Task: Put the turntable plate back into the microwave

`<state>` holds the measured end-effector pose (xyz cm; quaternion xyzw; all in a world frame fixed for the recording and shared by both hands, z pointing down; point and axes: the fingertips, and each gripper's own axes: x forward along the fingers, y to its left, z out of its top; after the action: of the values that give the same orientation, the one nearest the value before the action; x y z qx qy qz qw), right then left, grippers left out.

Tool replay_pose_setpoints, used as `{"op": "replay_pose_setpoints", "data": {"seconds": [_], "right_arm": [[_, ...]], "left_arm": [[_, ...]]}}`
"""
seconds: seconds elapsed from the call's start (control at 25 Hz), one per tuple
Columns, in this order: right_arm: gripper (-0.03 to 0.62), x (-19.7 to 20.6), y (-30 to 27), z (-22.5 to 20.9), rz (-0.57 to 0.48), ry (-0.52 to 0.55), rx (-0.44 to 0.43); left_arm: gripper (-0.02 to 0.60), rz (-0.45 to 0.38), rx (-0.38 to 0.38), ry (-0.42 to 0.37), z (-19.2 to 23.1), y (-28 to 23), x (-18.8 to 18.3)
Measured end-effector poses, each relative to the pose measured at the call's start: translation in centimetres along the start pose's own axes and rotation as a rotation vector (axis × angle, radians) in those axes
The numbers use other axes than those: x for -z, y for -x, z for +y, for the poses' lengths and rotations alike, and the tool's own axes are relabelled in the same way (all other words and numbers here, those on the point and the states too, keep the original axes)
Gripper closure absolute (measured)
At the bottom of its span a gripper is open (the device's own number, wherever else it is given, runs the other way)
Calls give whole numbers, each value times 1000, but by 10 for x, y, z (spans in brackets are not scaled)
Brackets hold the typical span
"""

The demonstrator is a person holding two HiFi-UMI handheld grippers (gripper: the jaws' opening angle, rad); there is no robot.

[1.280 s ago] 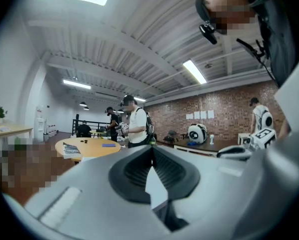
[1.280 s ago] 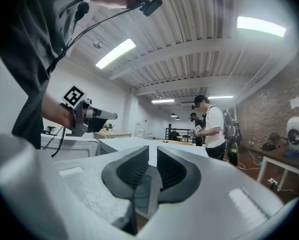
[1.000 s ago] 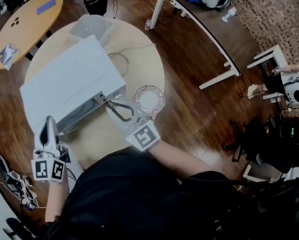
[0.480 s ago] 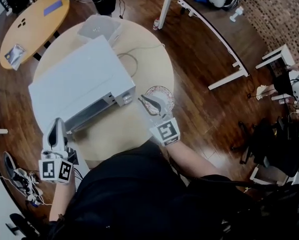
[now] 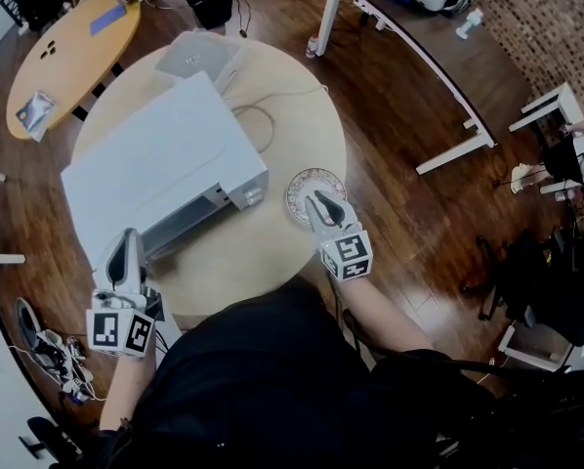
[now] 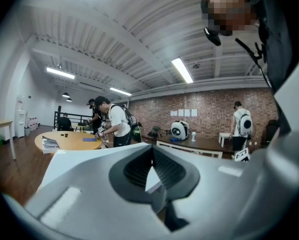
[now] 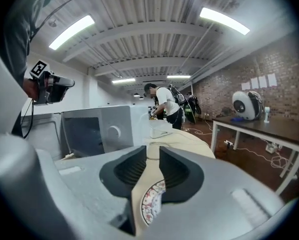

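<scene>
In the head view, the turntable plate (image 5: pixel 300 188) lies on the round worktop (image 5: pixel 263 252), right of centre, just beside the front right corner of the white microwave (image 5: pixel 160 169). The right hand-held gripper (image 5: pixel 318 199) hangs over the plate's lower part and hides it. The microwave's front is in shadow and seen at a steep angle, so its inside cannot be made out. The left hand-held gripper (image 5: pixel 129 234) sits at the lower left, off the worktop's edge. The marker cube (image 5: pixel 348 254) on the right gripper carries only black-and-white squares, no words.

In the left gripper view, the gripper's (image 6: pixel 151 149) own grey body fills the lower half. Its jaws are pressed together at the tips with nothing in them, and only a white sliver shows below them. Papers (image 6: pixel 184 113) on the brick wall are too small to read.

In the right gripper view, the gripper's (image 7: pixel 153 151) jaws stand narrowly apart and hold nothing. Only a slice of the plate's patterned rim (image 7: pixel 152 204) shows in the gap, low in the frame. The microwave's dark window and round knob (image 7: pixel 113 132) are at centre left.
</scene>
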<state>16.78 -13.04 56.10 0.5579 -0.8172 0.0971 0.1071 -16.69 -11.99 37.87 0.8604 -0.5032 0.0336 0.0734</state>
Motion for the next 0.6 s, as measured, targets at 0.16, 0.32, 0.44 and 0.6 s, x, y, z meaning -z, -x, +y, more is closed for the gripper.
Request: {"op": "replay_pose_setpoints", "data": {"seconds": [0.16, 0.32, 0.44, 0.6], "right_arm": [[516, 24, 1, -27, 46, -52, 67], [508, 48, 2, -45, 100, -89, 106], [503, 71, 2, -57, 146, -117, 145], [487, 87, 4, -73, 188, -140, 202]], "left_arm": [[577, 4, 6, -6, -7, -4, -2], [578, 12, 7, -12, -11, -6, -1], [577, 18, 13, -7, -15, -9, 2], [577, 24, 28, -15, -25, -13, -2]]}}
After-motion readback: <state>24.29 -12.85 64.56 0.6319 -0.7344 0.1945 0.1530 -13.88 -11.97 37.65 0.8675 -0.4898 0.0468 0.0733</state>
